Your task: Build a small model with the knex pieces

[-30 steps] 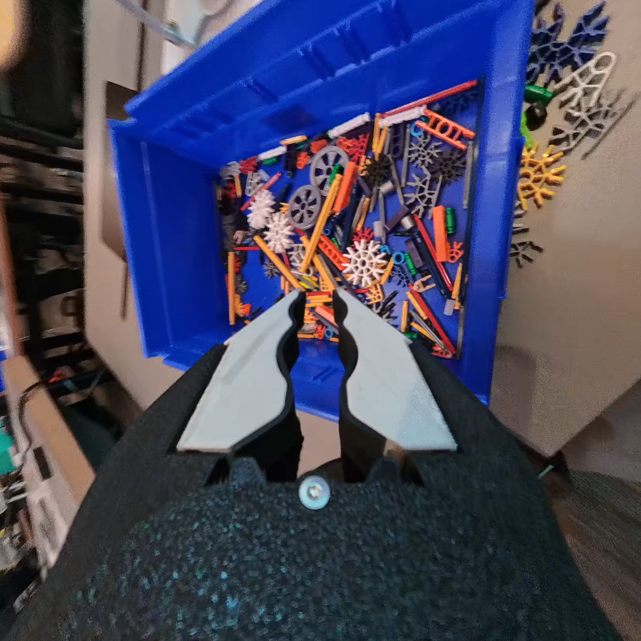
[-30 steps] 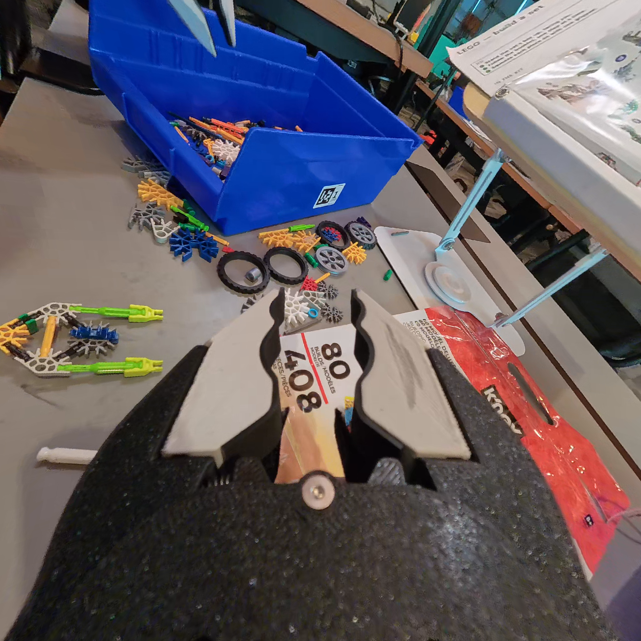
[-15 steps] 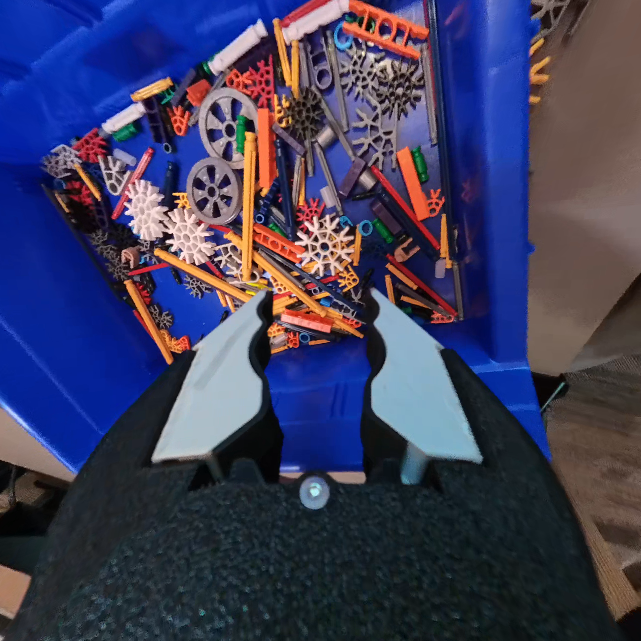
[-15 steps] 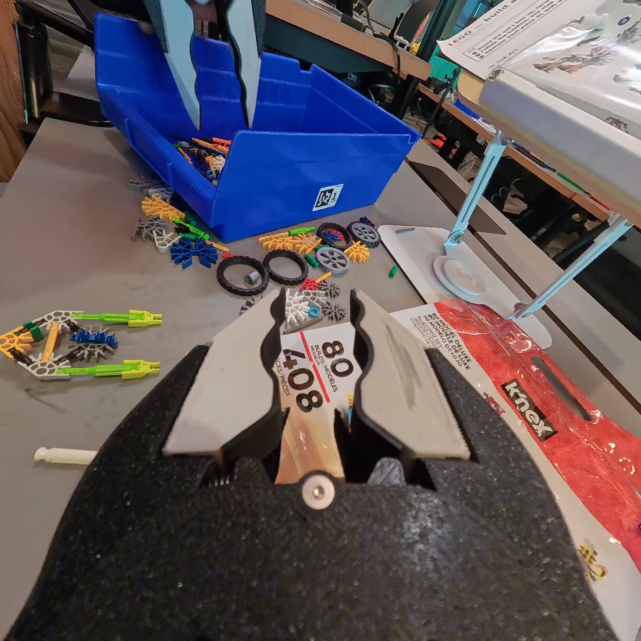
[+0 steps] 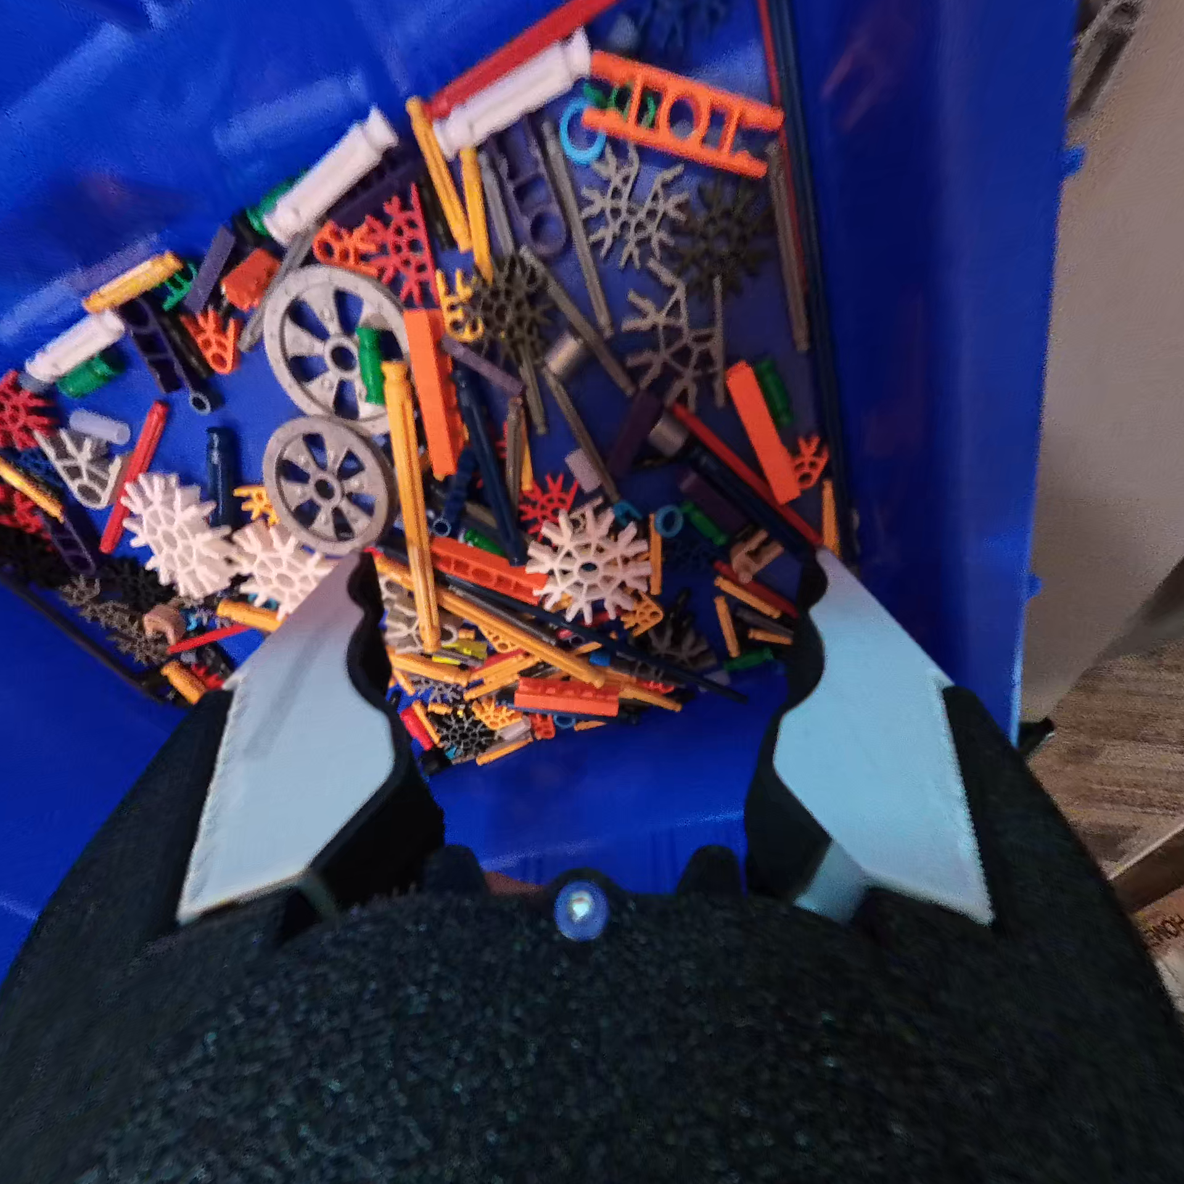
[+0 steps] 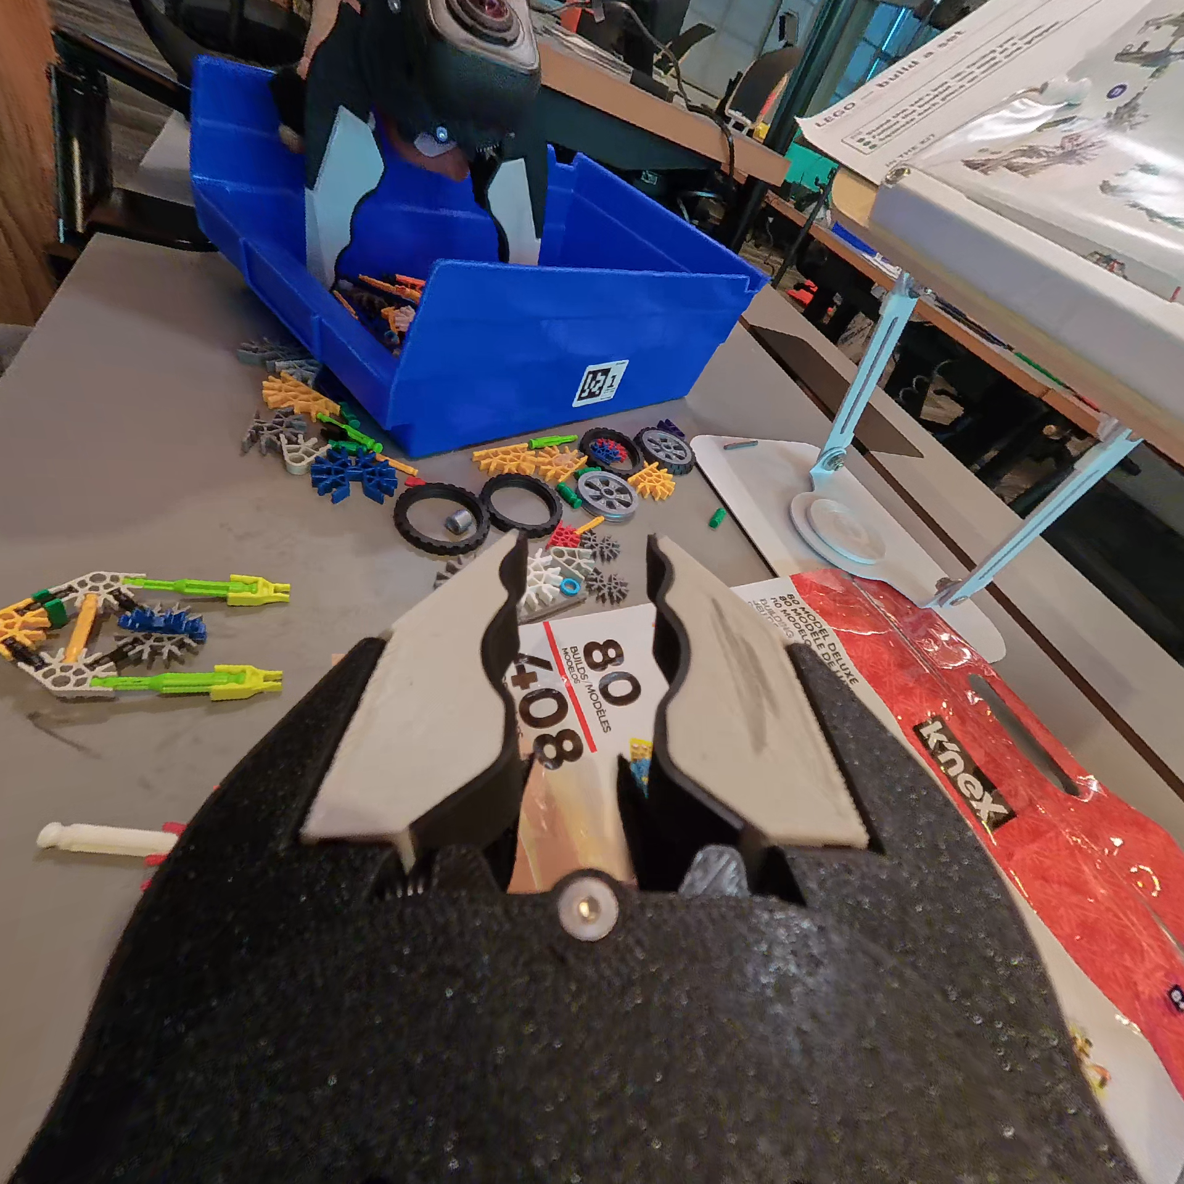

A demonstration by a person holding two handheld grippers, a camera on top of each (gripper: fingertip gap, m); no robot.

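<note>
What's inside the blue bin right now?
The blue bin holds loose construction-toy pieces: two grey wheels, white snowflake connectors, yellow rods, orange beams. The open left hand-held gripper hovers inside. Lower layers are covered.

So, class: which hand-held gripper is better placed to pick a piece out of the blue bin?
Left hand-held gripper: open inside the blue bin, just above the pieces. Right hand-held gripper hovers over the red packet.

grey table (image 6: 160, 397): blue bin (image 6: 544, 346), loose toy parts (image 6: 557, 474).

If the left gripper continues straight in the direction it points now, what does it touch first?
Probably the heap of yellow rods in the blue bin, between the open left gripper fingers; depth is unclear.
</note>
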